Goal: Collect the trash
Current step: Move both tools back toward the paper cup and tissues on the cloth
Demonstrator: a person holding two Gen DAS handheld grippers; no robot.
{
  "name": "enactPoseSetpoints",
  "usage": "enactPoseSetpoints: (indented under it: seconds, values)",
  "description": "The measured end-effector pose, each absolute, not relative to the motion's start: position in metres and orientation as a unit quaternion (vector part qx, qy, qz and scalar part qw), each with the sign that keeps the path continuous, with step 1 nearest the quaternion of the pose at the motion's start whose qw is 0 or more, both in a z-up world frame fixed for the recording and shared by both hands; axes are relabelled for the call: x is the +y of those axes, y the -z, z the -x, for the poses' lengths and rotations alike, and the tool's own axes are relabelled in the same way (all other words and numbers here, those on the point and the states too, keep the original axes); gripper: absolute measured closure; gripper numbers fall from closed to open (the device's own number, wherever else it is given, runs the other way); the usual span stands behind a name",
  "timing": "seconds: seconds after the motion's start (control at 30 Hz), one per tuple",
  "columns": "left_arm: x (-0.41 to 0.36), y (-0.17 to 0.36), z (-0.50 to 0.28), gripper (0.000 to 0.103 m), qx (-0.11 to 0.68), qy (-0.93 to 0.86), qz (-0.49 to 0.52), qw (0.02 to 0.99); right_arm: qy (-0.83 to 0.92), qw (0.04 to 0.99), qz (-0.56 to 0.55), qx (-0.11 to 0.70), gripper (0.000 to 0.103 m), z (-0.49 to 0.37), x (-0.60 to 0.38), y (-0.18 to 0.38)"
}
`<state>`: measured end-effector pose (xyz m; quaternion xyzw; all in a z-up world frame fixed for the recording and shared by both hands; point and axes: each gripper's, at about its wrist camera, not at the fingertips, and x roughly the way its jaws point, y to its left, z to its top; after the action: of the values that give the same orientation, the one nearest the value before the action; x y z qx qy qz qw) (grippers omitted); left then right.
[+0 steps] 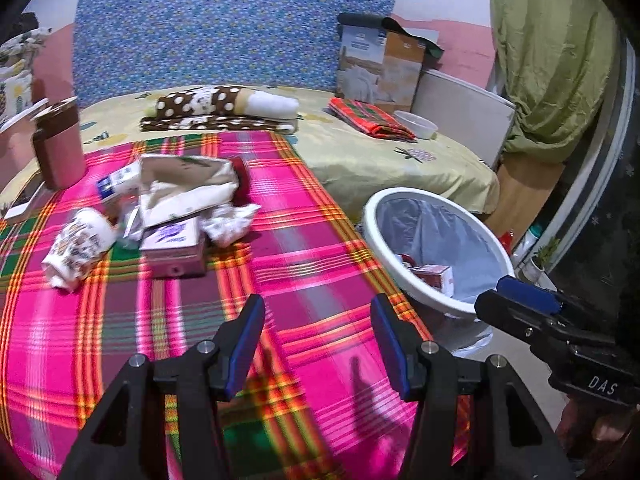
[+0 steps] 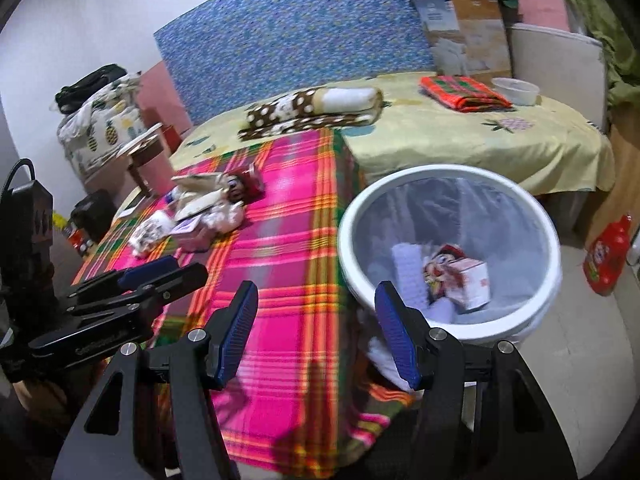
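Observation:
A pile of trash lies on the pink plaid cloth (image 1: 300, 272): a torn paper bag (image 1: 188, 188), a crumpled paper cup (image 1: 78, 246), a small purple box (image 1: 176, 250) and a crumpled tissue (image 1: 230, 222). The pile also shows in the right wrist view (image 2: 208, 208). A white bin with a clear liner (image 1: 436, 248) (image 2: 448, 248) stands beside the table and holds a small carton (image 2: 460, 280). My left gripper (image 1: 318, 342) is open and empty above the cloth, short of the pile. My right gripper (image 2: 316, 332) is open and empty between the table edge and the bin.
A brown and pink cup (image 1: 58, 144) stands at the cloth's left edge. Behind is a bed with a yellow sheet (image 1: 380, 152), folded blankets (image 1: 224, 112), a white bowl (image 1: 416, 124) and a cardboard box (image 1: 380, 64). A red bottle (image 2: 606, 256) stands on the floor at right.

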<state>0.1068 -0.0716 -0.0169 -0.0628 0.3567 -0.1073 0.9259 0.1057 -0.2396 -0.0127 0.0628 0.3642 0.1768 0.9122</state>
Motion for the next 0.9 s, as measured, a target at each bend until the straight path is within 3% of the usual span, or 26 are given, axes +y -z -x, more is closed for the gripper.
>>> enactPoseSetpoints:
  seconds: [0.9]
  values:
    - [0.031, 0.022, -0.1, 0.046, 0.347, -0.006, 0.09, 0.934, -0.245, 0.89, -0.039, 0.383, 0.041, -0.129, -0.173, 0.016]
